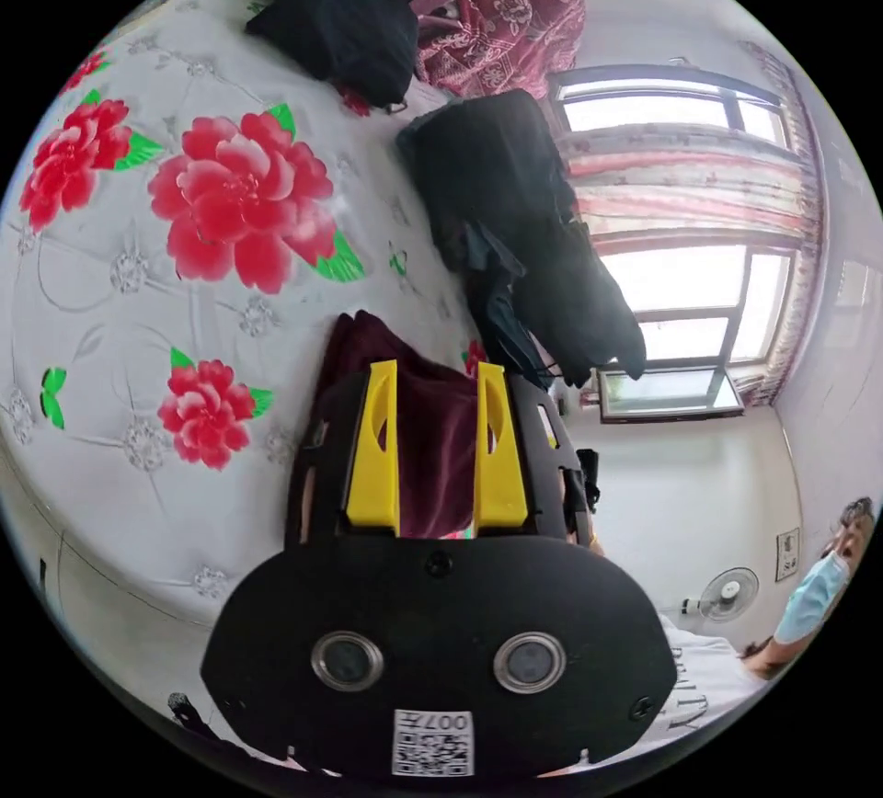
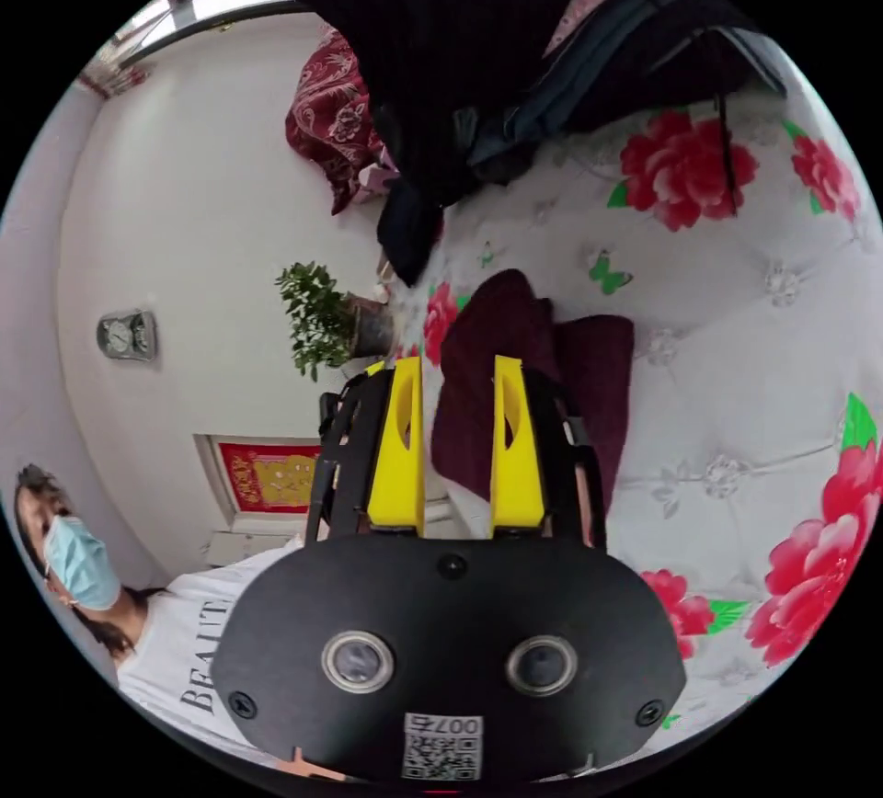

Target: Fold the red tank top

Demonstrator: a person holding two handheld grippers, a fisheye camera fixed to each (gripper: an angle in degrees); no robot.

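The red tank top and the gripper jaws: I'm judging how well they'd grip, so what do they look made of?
The red tank top looks like a soft matte knit, possibly cotton: dark maroon, no shine, lying in limp folds. The jaws of the right gripper look like hard moulded plastic: bright yellow, smooth, faint sheen, crisp edges and cut-out slots. The bedspread under them looks quilted, slightly glossy fabric.

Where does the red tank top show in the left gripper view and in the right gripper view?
Left gripper view: the red tank top lies low in the middle, behind the yellow jaws of the left gripper.
Right gripper view: it lies folded at the centre, past the jaws of the right gripper.
Shared landmark: the flowered bedspread under it.
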